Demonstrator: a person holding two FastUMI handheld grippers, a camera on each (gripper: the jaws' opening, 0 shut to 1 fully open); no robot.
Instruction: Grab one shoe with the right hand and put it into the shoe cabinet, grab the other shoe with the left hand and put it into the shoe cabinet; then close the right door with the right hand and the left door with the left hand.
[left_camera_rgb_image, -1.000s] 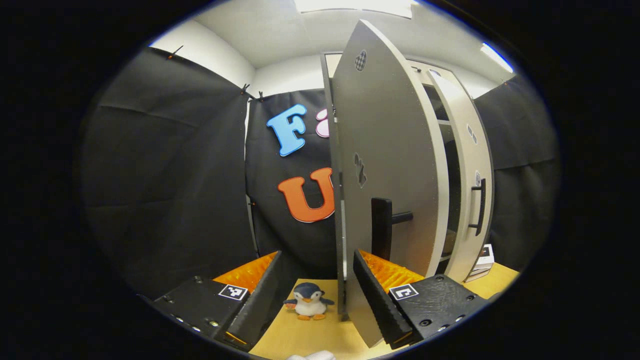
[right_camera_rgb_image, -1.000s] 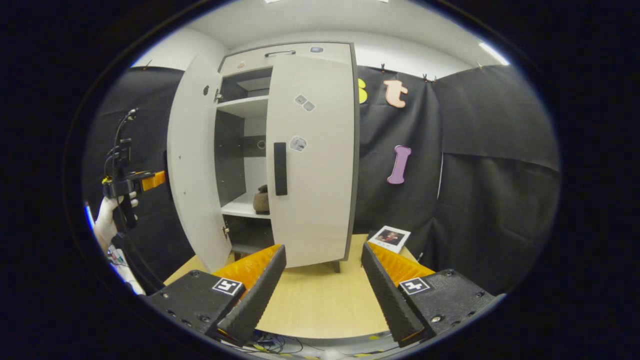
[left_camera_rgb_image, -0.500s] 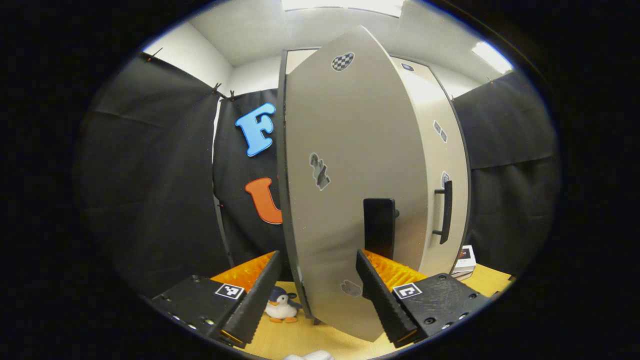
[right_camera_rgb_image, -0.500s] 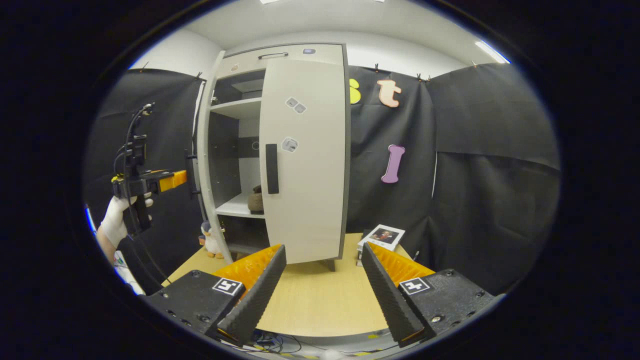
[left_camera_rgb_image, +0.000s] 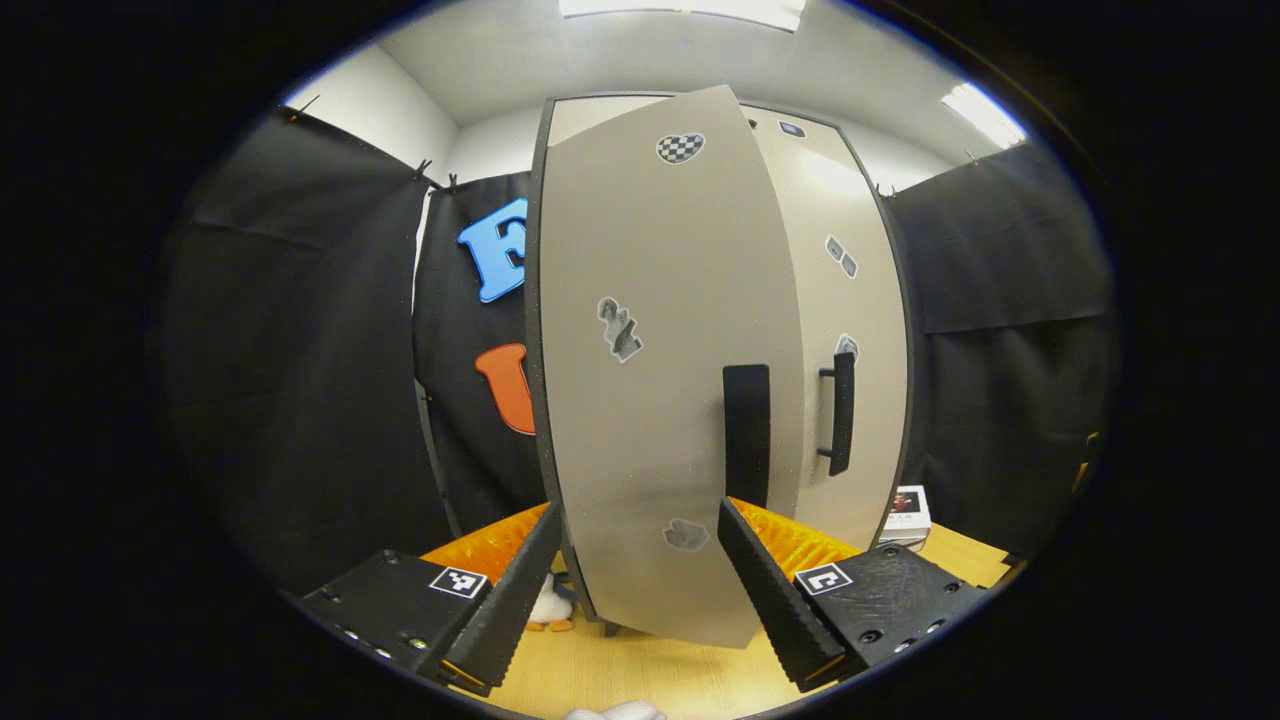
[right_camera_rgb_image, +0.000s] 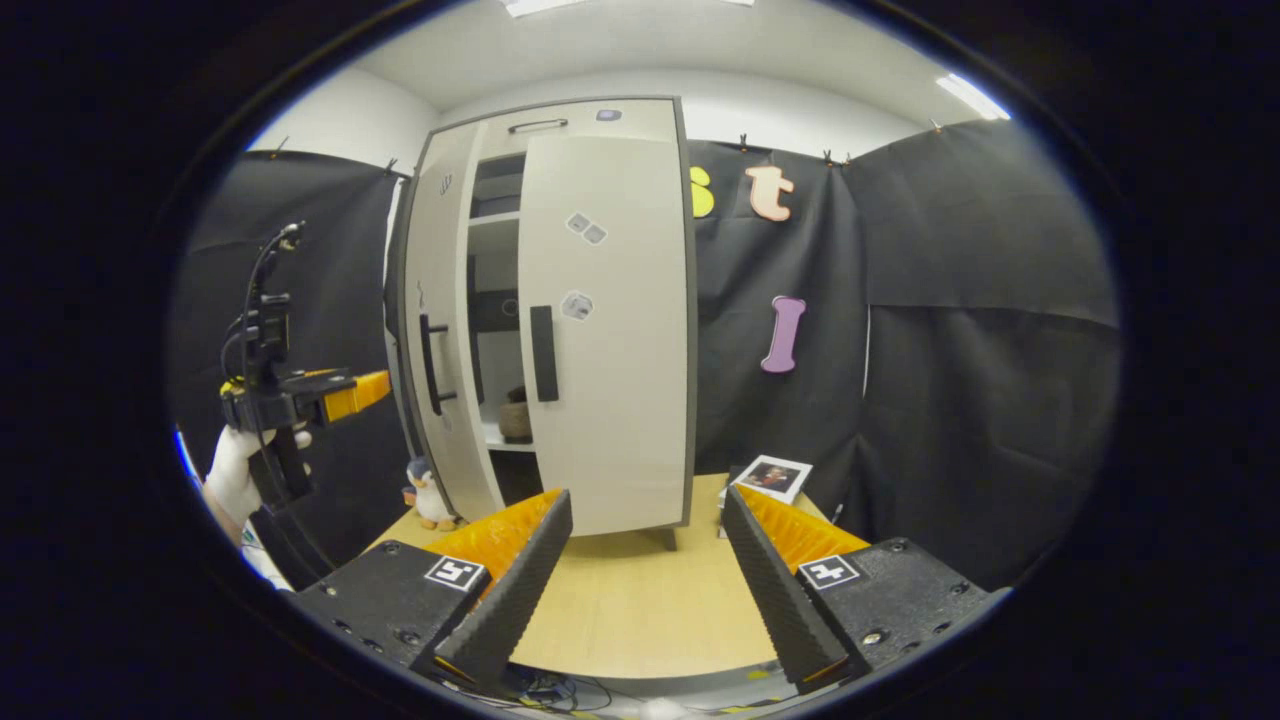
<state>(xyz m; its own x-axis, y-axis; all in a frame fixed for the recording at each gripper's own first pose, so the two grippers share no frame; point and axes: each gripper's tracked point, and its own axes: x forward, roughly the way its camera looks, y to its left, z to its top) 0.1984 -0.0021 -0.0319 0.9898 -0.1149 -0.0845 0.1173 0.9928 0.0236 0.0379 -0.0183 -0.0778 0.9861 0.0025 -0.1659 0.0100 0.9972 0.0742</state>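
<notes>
The left gripper (left_camera_rgb_image: 632, 590) had its jaws spread wide and held nothing, its fingers framing the lower part of the shoe cabinet's (left_camera_rgb_image: 800, 160) left door (left_camera_rgb_image: 650, 400). In the left gripper view that door faced the camera almost square on, with its dark handle (left_camera_rgb_image: 747, 433) just above the right finger; whether either finger touched the panel could not be told. A checkered sticker (left_camera_rgb_image: 680, 148) sat near the door's top edge, another sticker (left_camera_rgb_image: 620, 328) near its middle and a third (left_camera_rgb_image: 686, 535) near its bottom edge.

In the right gripper view the left gripper (right_camera_rgb_image: 340, 392) showed at the left, gripped by a gloved hand (right_camera_rgb_image: 240, 475), close beside the left door (right_camera_rgb_image: 440, 340). That door stood nearly shut, with a narrow gap left between it and the right door (right_camera_rgb_image: 610, 330), which lay flush with the cabinet (right_camera_rgb_image: 560, 115). Through the gap a brown shoe (right_camera_rgb_image: 516, 418) sat on a shelf (right_camera_rgb_image: 497, 436) inside.

The right gripper (right_camera_rgb_image: 645, 590) hung well back from the cabinet over the near edge of the wooden table (right_camera_rgb_image: 640, 610), its jaws spread and empty. A toy penguin (right_camera_rgb_image: 428, 492) stood on the table beside the cabinet's left corner, and a small box (right_camera_rgb_image: 770, 477) lay near the table's far right edge.
</notes>
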